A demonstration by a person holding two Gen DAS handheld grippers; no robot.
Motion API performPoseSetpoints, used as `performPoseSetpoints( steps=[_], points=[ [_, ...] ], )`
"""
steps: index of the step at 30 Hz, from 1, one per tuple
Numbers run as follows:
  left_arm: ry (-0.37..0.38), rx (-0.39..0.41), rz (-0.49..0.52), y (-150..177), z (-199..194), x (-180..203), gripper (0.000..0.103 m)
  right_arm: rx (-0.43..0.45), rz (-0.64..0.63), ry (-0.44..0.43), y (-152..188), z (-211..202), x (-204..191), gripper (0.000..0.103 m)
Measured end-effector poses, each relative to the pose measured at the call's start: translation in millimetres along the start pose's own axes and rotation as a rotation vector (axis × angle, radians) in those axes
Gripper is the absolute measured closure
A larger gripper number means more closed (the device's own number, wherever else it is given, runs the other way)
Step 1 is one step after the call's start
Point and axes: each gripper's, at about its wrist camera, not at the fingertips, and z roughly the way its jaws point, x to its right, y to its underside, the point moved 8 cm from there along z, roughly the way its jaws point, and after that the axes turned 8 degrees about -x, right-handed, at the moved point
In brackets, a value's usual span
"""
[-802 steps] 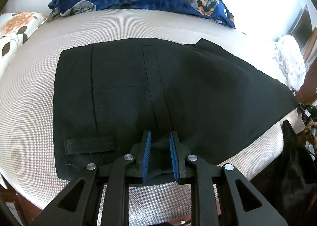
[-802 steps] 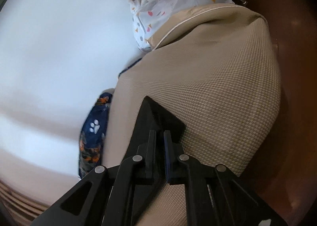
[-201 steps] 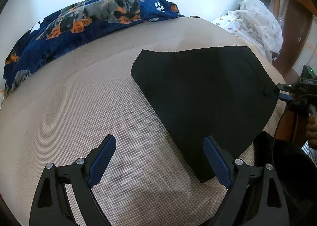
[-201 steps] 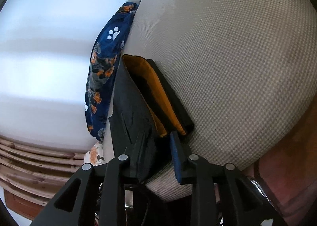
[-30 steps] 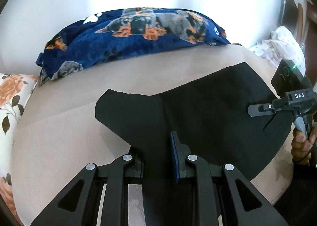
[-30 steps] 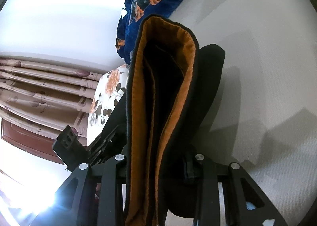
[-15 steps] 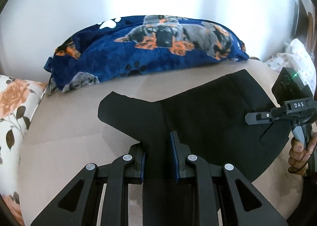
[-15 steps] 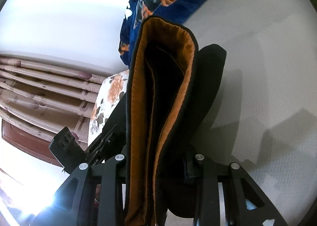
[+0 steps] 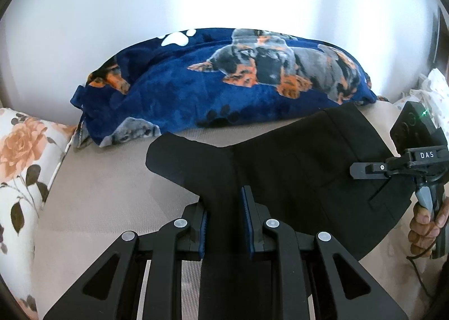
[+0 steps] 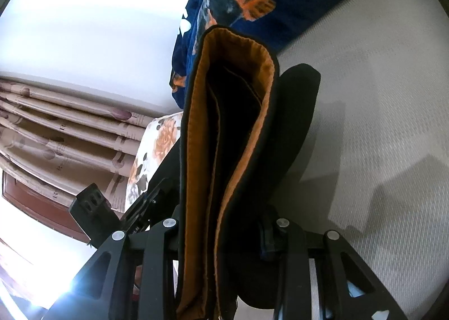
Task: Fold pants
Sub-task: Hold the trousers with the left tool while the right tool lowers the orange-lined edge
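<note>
Pants lifted higher, two grippers clamped, one blanket

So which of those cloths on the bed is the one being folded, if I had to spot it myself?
Start at the beige bed and the navy dog-print blanket bunched along its far edge by the wall. In front of that blanket hang the black pants, pinched by the left gripper and the right gripper. They alone are plain black, with an orange lining inside.
</note>
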Motion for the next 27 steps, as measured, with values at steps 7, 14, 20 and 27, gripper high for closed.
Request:
performPoseSetpoints(
  steps=[7,14,20,27],
  points=[
    [-0.023,0.018,-0.026,-15.1,12.9,-18.6,0.082,0.010,-0.013,-0.010,-18.9,12.7,-2.5,0.072],
    [-0.041,0.030,-0.074,-22.8,23.0,-37.3,0.082,0.013,-0.024,-0.006,-25.4,20.7,-0.7,0.072],
    [-0.060,0.024,-0.090,-19.9,30.5,-48.9,0.082,0.012,-0.030,0.009,-27.3,22.3,1.1,0.072],
    [-0.079,0.005,-0.111,-10.9,38.0,-60.3,0.082,0.006,-0.035,0.052,-26.7,23.5,9.3,0.072]
  ],
)
